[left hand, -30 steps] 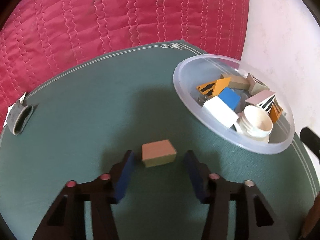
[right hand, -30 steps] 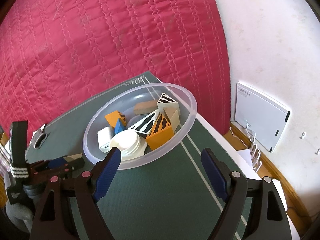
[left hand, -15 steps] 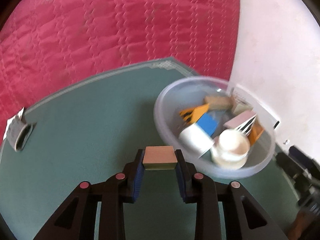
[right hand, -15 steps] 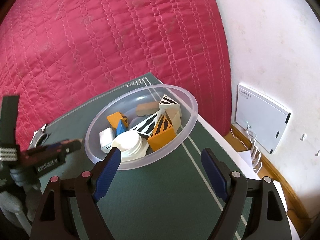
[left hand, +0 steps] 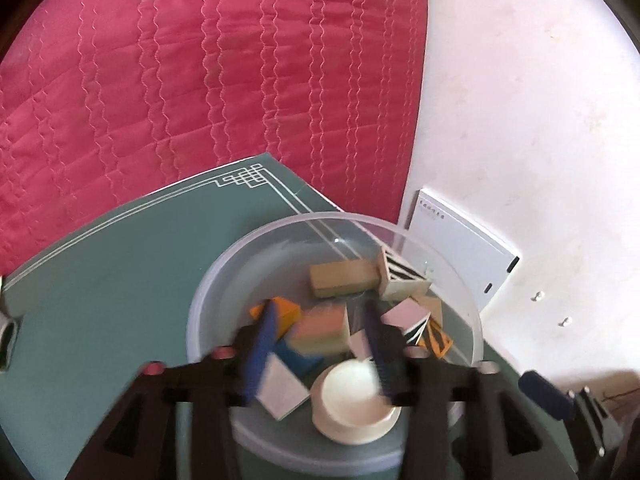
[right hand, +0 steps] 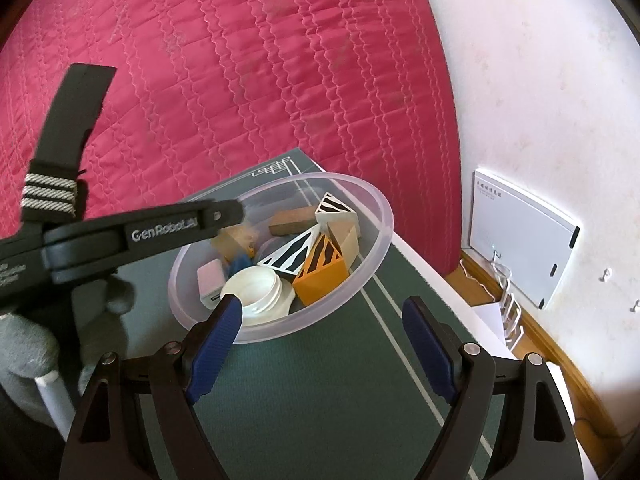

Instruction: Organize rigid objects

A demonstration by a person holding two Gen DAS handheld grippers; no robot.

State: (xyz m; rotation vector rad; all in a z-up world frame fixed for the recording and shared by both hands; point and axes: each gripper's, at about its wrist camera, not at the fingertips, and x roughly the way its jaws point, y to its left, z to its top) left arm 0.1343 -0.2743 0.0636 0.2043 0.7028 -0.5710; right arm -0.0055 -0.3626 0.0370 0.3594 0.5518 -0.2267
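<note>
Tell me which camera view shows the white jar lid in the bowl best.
The right wrist view: the white jar lid is sharp, only its near edge hidden by a jaw. In the left wrist view the lid is blurred and partly crossed by the opening jaws.

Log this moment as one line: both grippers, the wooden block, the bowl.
left gripper: jaws opening over clear plastic bowl | tan wooden block: between its pads, blurred | right gripper: open, empty, beside bowl
</note>
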